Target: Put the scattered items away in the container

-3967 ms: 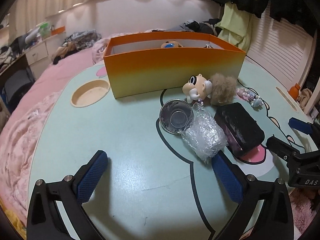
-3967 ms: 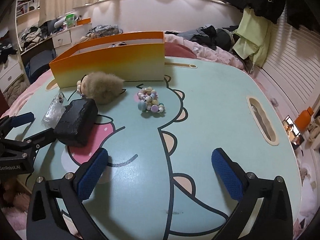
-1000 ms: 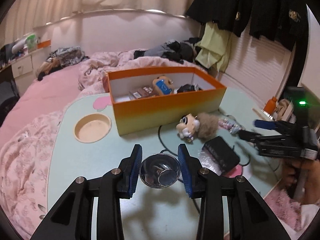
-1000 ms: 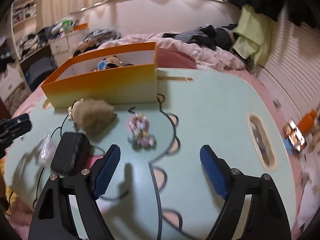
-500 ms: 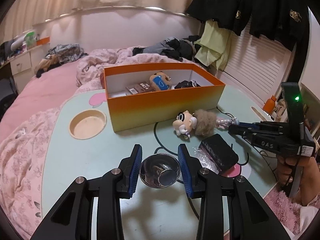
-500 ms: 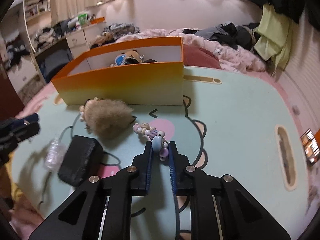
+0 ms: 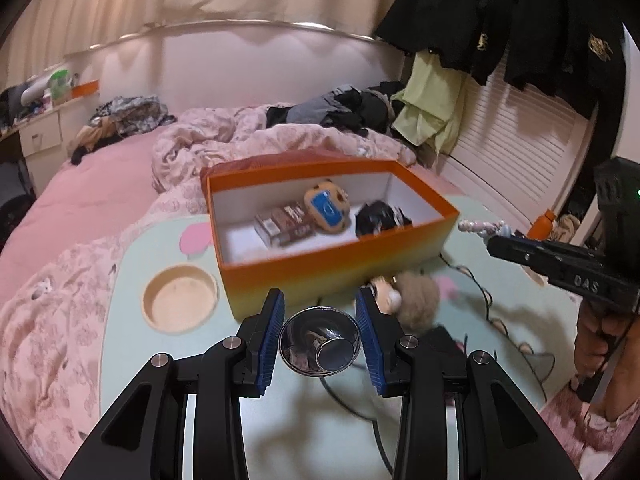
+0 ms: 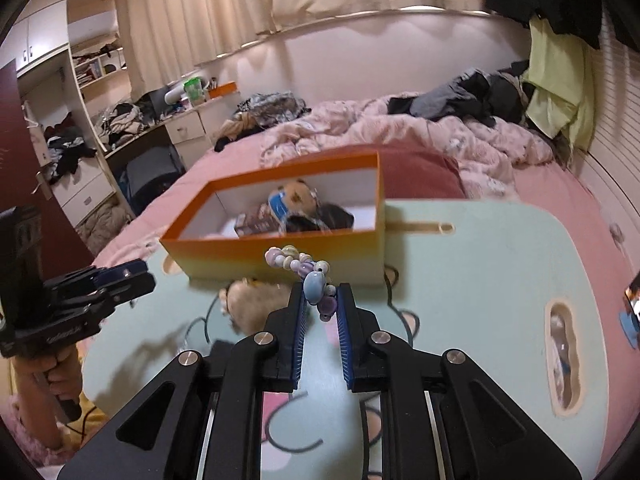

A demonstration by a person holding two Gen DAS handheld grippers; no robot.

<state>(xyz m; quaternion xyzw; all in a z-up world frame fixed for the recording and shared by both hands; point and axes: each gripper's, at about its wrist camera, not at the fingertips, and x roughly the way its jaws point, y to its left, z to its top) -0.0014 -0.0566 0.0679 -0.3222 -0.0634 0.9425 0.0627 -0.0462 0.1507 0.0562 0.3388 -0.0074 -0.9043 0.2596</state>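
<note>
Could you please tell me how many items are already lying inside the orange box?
3 that I can make out in the orange box: a brown packet left of centre, a round plush toy in the middle, a black bundle on the right. Smaller things may be hidden.

We're looking into a home bedroom: a pink bed [image 7: 100,200] is filling the middle, clothes [image 7: 332,110] are lying across it, jackets [image 7: 500,20] are hanging upper right, curtains [image 8: 320,0] are running along the top, drawers [image 8: 188,128] are standing left.
</note>
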